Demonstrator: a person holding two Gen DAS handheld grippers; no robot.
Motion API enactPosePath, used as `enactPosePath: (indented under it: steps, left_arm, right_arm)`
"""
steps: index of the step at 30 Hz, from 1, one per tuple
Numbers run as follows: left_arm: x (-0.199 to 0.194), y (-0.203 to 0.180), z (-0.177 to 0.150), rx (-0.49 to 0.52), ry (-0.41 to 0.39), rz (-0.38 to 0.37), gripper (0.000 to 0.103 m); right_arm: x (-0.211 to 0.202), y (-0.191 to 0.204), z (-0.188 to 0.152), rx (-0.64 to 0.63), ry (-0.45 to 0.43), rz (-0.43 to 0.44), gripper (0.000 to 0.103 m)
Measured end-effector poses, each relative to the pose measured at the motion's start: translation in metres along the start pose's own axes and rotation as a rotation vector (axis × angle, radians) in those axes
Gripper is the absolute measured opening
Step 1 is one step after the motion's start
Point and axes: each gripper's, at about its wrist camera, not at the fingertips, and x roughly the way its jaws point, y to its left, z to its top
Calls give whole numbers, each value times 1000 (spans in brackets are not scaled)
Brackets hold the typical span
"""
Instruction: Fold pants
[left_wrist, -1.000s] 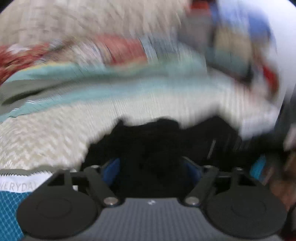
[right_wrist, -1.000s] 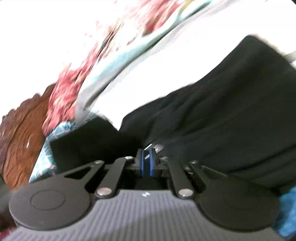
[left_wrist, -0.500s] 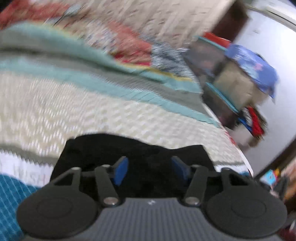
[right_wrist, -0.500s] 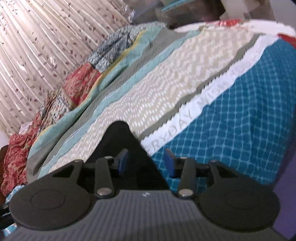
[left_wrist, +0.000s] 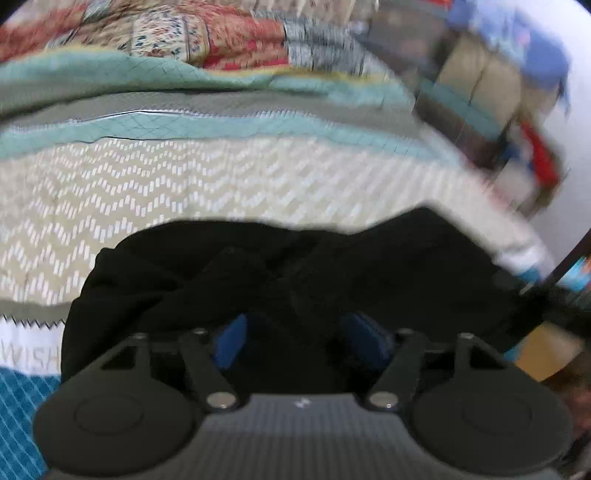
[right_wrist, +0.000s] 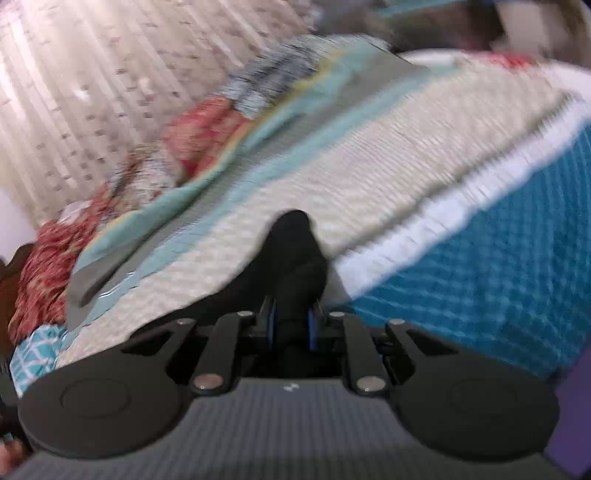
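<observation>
1. One pants (left_wrist: 280, 266), black, lie bunched on the quilt (left_wrist: 155, 192); the long axis cannot be told.
2. Left gripper (left_wrist: 301, 334) has just widened over the cloth, pads apart.
3. Right gripper (right_wrist: 291, 328) has just narrowed and pinches a fold.

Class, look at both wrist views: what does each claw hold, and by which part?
The right claw pinches a narrow bunched fold of the black pants. The left claw stands wide around the pants' bulk; no grip is visible.

Black pants (left_wrist: 280, 266), bedspread (left_wrist: 155, 192) in beige chevron, teal bands, blue-and-white grid, blue-padded claw (left_wrist: 299, 336)
</observation>
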Motion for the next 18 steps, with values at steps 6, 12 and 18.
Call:
enactPosePath:
  steps: [6,12,18]
  left_arm:
    - [-61,40,16,-252,-153,-186,80]
    - [-62,67,20,-402,-135,-331,92]
    - [-71,96,5,-448,-189,-259,93]
  right_arm:
    - [-2,52,-3,-166,-6,109,18]
    - [11,121,-25,-312,100,288,18]
    - [40,177,-59,-375,288,473,19]
